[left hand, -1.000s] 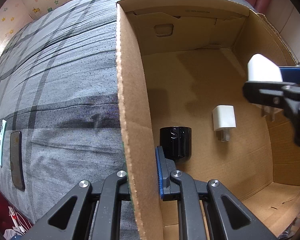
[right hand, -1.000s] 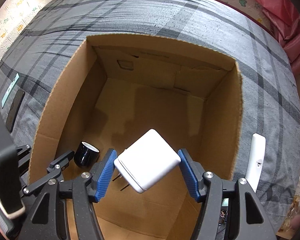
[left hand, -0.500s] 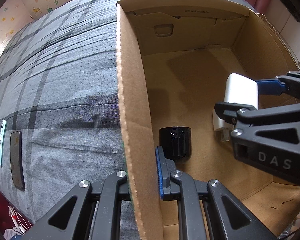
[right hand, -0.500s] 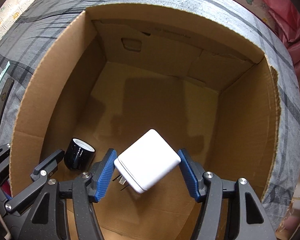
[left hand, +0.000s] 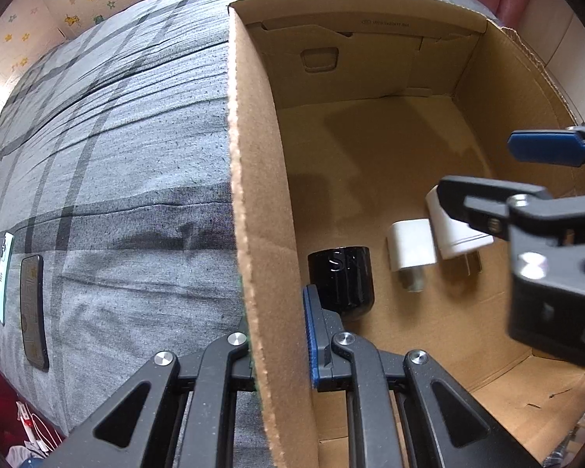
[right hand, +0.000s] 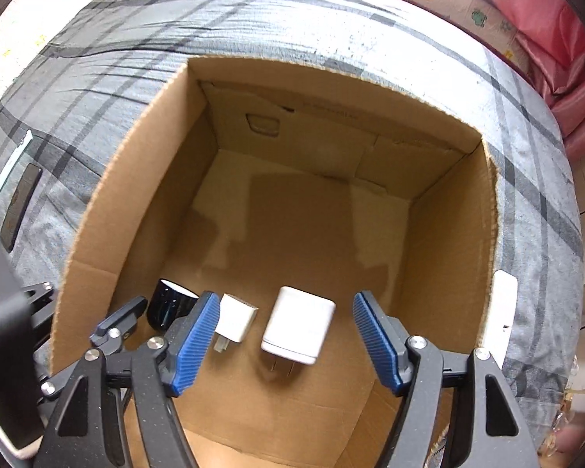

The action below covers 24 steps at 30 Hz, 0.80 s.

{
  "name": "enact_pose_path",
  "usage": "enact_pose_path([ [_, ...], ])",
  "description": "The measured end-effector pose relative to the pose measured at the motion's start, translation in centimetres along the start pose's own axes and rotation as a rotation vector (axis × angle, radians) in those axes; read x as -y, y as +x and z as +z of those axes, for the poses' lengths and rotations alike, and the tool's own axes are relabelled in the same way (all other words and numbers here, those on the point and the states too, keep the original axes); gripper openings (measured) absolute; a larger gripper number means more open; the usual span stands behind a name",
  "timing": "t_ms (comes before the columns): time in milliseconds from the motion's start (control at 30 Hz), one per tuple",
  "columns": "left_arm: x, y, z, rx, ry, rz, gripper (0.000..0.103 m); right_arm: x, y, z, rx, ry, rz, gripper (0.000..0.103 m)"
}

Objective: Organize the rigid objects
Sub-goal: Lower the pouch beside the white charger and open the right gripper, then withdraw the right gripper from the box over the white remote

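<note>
White charger (right hand: 298,325) loose betw. spread, just-opening R tongs (right hand: 286,341); L tongs (left hand: 279,345) pinching box wall (left hand: 253,195).

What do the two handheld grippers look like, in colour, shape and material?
Both are alike. The left gripper and the right gripper have matte black linkage arms with triangular cut-outs and round silver pivot screws. Each finger ends in a blue ribbed pad. A black boxy body sits behind the right gripper's fingers. No cables, sleeves or hands are visible.
</note>
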<state>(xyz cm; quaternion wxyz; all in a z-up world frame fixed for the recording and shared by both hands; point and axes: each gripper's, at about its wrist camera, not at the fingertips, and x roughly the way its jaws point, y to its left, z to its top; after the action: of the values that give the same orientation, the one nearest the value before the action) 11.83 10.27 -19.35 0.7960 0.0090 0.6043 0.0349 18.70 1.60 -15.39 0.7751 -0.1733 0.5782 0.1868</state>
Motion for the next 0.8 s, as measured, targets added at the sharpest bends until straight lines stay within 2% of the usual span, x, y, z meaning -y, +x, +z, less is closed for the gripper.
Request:
enact_pose_path([
  [267, 0.0, 0.1, -0.1, 0.002, 0.001, 0.000, 0.014, -0.3, -2.8, -0.1, 0.032, -0.001, -0.015, 0.076],
  [333, -0.1, 0.1, -0.2, 0.000, -0.002, -0.002, 0.014, 0.0, -3.7, -0.2, 0.051, 0.012, 0.000, 0.083],
  [567, 0.2, 0.1, -0.1, 0.000, 0.003, 0.006, 0.014, 1.5, -6.5, -1.0, 0.101, 0.038, -0.001, 0.087],
  [633, 0.2, 0.1, -0.1, 0.001, 0.001, 0.004, 0.014, 2.3, -7.4, -1.4, 0.120, 0.045, 0.008, 0.101],
  [800, 0.1, 0.1, -0.1, 0.002, -0.001, 0.001, 0.014, 4.4, -9.0, -2.3, 0.142, 0.055, -0.017, 0.101],
])
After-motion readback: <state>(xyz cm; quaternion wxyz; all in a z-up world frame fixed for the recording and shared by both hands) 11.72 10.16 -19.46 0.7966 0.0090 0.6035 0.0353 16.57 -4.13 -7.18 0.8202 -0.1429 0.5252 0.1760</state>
